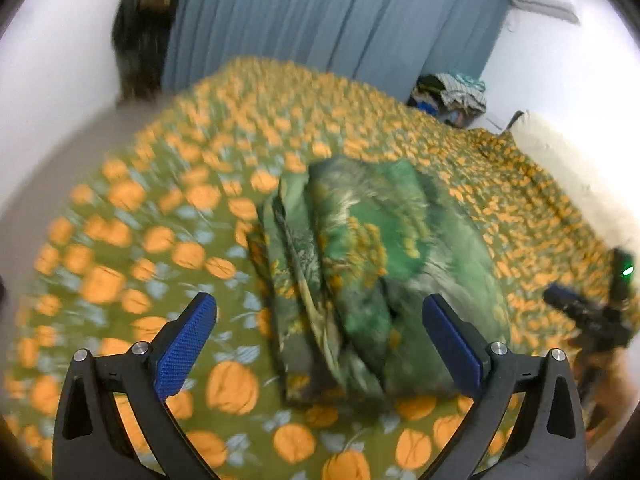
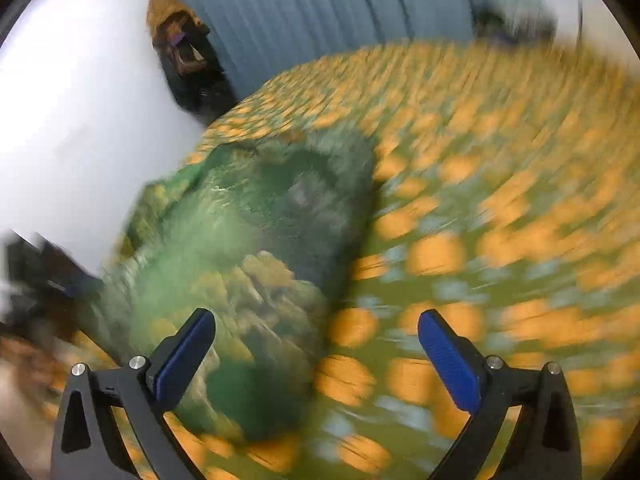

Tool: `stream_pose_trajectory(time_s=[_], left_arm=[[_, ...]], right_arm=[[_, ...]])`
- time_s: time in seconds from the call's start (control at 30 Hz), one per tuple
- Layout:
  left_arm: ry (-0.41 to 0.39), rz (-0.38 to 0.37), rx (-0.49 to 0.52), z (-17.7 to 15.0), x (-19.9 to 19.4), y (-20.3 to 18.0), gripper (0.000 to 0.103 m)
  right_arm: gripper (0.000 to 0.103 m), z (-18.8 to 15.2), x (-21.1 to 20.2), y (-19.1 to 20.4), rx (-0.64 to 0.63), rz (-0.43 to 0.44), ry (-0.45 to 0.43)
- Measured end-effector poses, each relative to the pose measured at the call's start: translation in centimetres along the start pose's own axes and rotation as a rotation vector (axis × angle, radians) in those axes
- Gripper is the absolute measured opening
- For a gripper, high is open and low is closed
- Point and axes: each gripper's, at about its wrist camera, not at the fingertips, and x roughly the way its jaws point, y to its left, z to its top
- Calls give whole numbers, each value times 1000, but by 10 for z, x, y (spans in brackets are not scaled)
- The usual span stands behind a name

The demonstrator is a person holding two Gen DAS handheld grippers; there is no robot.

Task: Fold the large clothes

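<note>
1. The folded green garment [image 1: 360, 272] lies in a thick bundle on the bed's orange-flowered sheet [image 1: 160, 208].
2. The left claw [image 1: 320, 344] hangs above it, spread wide, holding nothing.
3. The right claw [image 2: 316, 356] is likewise spread and empty.

Both wrist cameras look steeply down past their own fingers, close above the bed [image 1: 168, 208]. Both views share the folded green garment [image 1: 372, 264] (just beyond the left fingers [image 1: 188, 340], under the right camera's left finger) and the blue curtain [image 2: 320, 12] far ahead.

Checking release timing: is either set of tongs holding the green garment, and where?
Nothing held. Left tongs and right tongs are open, clear of the folded green garment.
</note>
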Motion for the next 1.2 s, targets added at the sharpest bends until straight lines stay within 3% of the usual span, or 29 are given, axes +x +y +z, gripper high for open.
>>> stream_pose_trajectory(time_s=[0.1, 0.17, 0.27, 0.43, 1.03, 1.2], left_arm=[[-57, 87, 59, -12, -35, -20, 102], [-38, 126, 79, -8, -26, -34, 102], [-48, 180, 112, -25, -43, -52, 102], [-27, 169, 83, -52, -69, -75, 103], [-161, 271, 177, -67, -114, -152, 103], [-190, 312, 166, -68, -124, -160, 103]], right_arm=[[103, -5, -48, 11, -58, -157, -127], [103, -7, -72, 10, -21, -179, -167], [103, -12, -94, 15, 37, -215, -150], [103, -33, -134, 33, -56, -307, -164], [103, -65, -202, 22, 1, -278, -236], [103, -66, -204, 23, 8, -262, -205]])
